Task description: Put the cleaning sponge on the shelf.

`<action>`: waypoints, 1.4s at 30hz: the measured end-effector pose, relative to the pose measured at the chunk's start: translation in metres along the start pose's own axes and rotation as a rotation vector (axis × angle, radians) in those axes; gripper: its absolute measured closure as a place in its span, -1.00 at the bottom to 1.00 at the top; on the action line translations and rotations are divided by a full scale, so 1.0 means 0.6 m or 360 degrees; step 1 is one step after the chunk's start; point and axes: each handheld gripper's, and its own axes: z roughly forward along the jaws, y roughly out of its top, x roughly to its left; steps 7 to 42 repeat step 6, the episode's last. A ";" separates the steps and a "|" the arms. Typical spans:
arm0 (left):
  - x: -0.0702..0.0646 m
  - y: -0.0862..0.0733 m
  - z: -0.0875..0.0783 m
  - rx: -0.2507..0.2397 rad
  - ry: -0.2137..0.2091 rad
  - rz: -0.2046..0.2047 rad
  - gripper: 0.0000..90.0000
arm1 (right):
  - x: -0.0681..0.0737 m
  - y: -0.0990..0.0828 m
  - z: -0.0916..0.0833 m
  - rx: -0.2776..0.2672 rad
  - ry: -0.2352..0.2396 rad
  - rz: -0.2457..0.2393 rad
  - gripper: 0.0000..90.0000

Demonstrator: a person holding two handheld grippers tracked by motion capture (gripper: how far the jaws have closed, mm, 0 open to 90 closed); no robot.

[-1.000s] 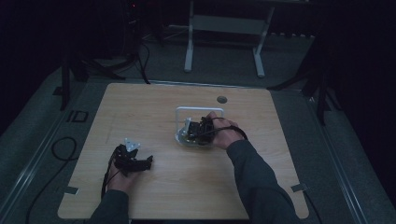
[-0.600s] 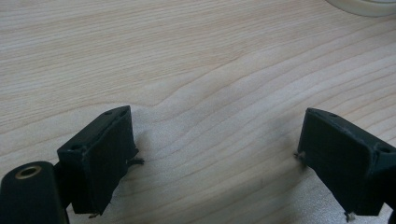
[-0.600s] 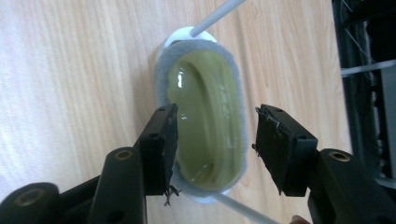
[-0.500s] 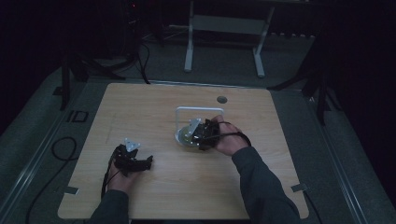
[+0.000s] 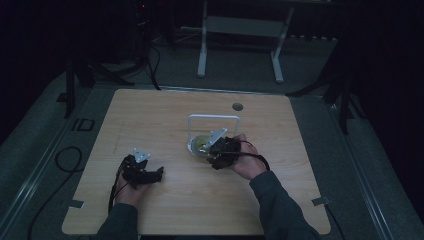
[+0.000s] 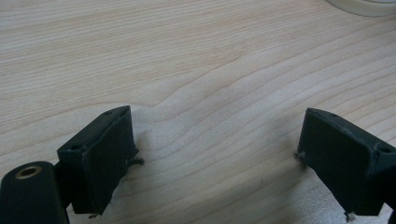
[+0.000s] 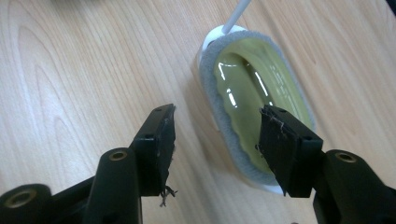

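High view: right gripper is hovering at the round white base of a white wire stand, mid-table; left gripper is sitting well apart, near the front edge.

Left gripper view: jaws are standing wide apart over bare wood.

Right gripper view: jaws have just been opening and are gaping, nothing clamped; yellow-green dish with a grey foam rim is lying under the right-hand jaw.

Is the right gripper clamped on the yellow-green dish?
No: the right gripper stands open, its pads clear of the yellow-green dish.
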 end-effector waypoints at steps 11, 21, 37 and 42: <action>0.000 0.000 0.000 0.0000 0.0001 0.0002 -0.76 | 0.003 -0.019 0.000 -0.0033 0.0017 0.0136 -0.02; 0.000 0.000 0.000 0.0000 0.0001 0.0002 -0.76 | 0.003 -0.019 0.000 -0.0033 0.0017 0.0136 -0.02; 0.000 0.000 0.000 0.0000 0.0001 0.0002 -0.76 | 0.003 -0.019 0.000 -0.0033 0.0017 0.0136 -0.02; 0.000 0.000 0.000 0.0000 0.0001 0.0002 -0.76 | 0.003 -0.019 0.000 -0.0033 0.0017 0.0136 -0.02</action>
